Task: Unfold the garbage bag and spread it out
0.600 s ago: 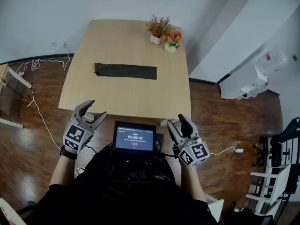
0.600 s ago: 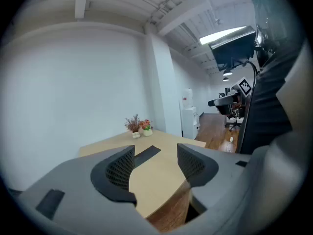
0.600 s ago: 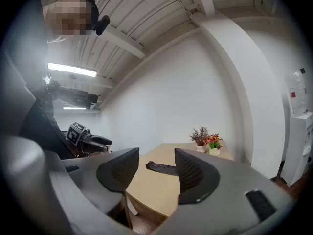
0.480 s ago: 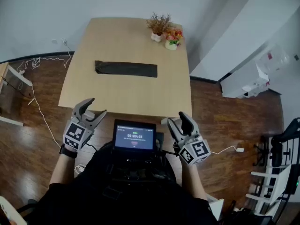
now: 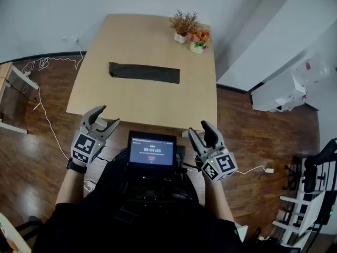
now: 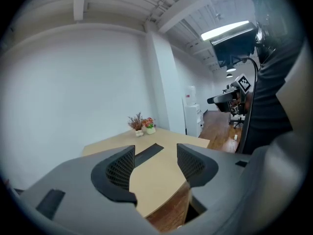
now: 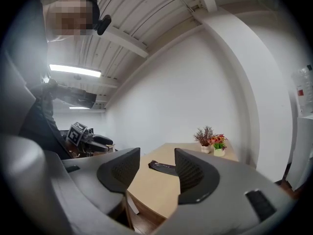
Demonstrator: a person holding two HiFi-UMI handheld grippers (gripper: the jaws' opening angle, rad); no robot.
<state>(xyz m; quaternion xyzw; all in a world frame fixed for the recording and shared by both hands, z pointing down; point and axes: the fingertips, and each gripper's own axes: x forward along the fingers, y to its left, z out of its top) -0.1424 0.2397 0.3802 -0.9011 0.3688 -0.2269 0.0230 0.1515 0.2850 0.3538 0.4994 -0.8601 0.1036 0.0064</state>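
The left gripper (image 5: 107, 117) and right gripper (image 5: 199, 129) have curved grey jaws lined with black ribbed pads (image 6: 121, 168). Behind each sits a white cube (image 5: 84, 147) of black square markers. A black wristband (image 5: 75, 168) lies behind the left cube. The person wears a black short-sleeved top (image 5: 131, 220). A white cable (image 5: 253, 169) trails from the right gripper.

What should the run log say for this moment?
stage: bag untouched | garbage bag: folded strip on table | left gripper: open, empty | right gripper: open, empty
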